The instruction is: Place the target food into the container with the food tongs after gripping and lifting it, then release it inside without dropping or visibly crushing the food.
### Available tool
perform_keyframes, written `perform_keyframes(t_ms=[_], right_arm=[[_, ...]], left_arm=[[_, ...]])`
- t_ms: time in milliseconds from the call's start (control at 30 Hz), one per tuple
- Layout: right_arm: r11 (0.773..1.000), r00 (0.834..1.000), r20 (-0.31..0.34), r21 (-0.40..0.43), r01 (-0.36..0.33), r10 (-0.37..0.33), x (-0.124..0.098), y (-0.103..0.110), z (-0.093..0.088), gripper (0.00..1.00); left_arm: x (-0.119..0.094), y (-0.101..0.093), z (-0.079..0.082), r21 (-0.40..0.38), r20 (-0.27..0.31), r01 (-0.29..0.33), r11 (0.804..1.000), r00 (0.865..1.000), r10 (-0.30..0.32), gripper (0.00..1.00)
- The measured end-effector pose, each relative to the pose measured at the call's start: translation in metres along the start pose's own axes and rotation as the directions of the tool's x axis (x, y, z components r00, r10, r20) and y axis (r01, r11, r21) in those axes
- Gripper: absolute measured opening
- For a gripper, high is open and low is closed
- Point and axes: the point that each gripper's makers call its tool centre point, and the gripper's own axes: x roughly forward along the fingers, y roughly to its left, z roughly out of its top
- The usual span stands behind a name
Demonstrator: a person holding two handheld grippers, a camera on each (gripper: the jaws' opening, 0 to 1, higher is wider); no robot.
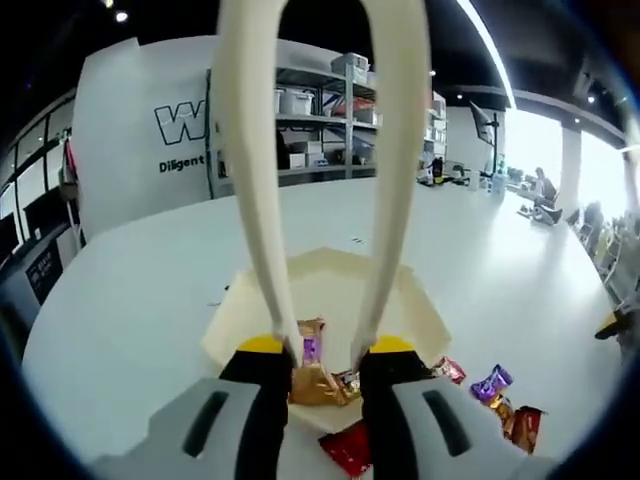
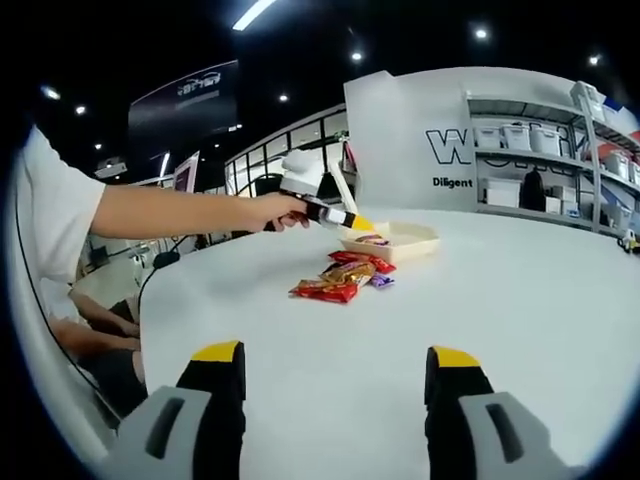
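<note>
Left gripper view: left claw (image 1: 328, 362) is squeezing tongs (image 1: 325, 180) over the container (image 1: 420, 300) for release; right claw (image 2: 332, 375) is idling open.

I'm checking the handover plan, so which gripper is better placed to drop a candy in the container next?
Left. Its gripper holds the food tongs right over the container, by the wrapped candies. The right gripper is open, empty and far back.

White wall panel (image 1: 140, 130): large letter "W", cut off; below it "Diligent". Nothing else legible.
</note>
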Motion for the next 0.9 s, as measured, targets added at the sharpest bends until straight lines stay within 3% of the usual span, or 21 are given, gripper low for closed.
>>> perform_keyframes(t_ms=[133, 467, 600, 767, 900], right_arm=[[1.000, 1.000, 0.017, -0.008, -0.021, 0.021, -0.001, 0.010, 0.006, 0.71], [0.999, 0.999, 0.015, -0.035, -0.032, 0.032, -0.001, 0.028, 0.009, 0.74], [1.000, 1.000, -0.010, -0.018, -0.018, 0.018, -0.003, 0.028, 0.004, 0.80], [1.000, 1.000, 0.005, 0.001, -0.013, 0.013, -0.008, 0.032, 0.005, 0.86], [1.000, 1.000, 0.013, 0.009, 0.002, -0.002, -0.009, 0.030, 0.006, 0.98]], left_arm=[[-0.013, -0.019, 0.000, 0.052, 0.000, 0.032, 0.998, 1.000, -0.032, 0.25], [-0.044, -0.064, 0.000, 0.092, 0.014, 0.126, 0.988, 0.992, -0.128, 0.25], [-0.053, -0.080, -0.008, 0.107, 0.002, 0.167, 0.980, 0.986, -0.168, 0.25], [-0.059, -0.095, -0.019, 0.113, -0.012, 0.207, 0.972, 0.978, -0.207, 0.25], [-0.059, -0.106, -0.028, 0.121, -0.028, 0.255, 0.959, 0.967, -0.253, 0.26]])
